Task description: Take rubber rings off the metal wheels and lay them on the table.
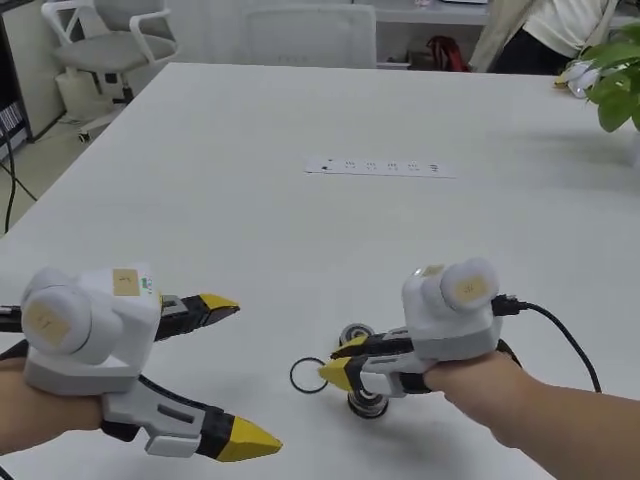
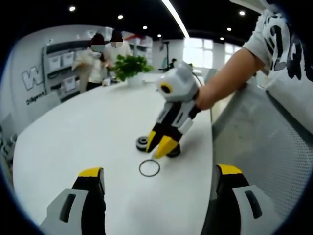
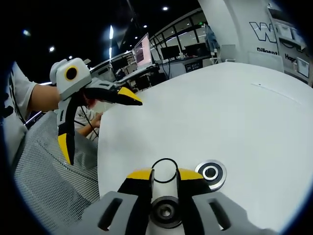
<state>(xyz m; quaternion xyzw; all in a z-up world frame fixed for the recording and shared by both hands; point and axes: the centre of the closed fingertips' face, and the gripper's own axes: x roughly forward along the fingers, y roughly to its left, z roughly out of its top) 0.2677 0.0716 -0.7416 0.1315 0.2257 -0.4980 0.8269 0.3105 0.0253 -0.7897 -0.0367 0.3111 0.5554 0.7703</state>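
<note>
Two metal wheels stand on the white table (image 1: 300,230), and the right gripper (image 1: 342,360) is much the nearer to both. Its jaws are drawn in narrow on either side of the first wheel (image 3: 165,211), which sits upright between them on the table, apparently clamped. The second wheel (image 3: 210,172) stands just beside the right jaw, apart from it.

One thin black rubber ring (image 1: 308,376) lies flat on the table just past the right gripper's yellow tips, between the two grippers.

The left gripper (image 1: 240,370) holds nothing, and its jaws are spread wide. In the left gripper view the ring (image 2: 149,168) and the clamped wheel (image 2: 172,152) lie straight ahead, along the line between its own jaws, so a forward reach would likely meet them.

Both wheels look small, silvery and dark-centred. Whether either carries a ring around its rim is too fine to tell.
</note>
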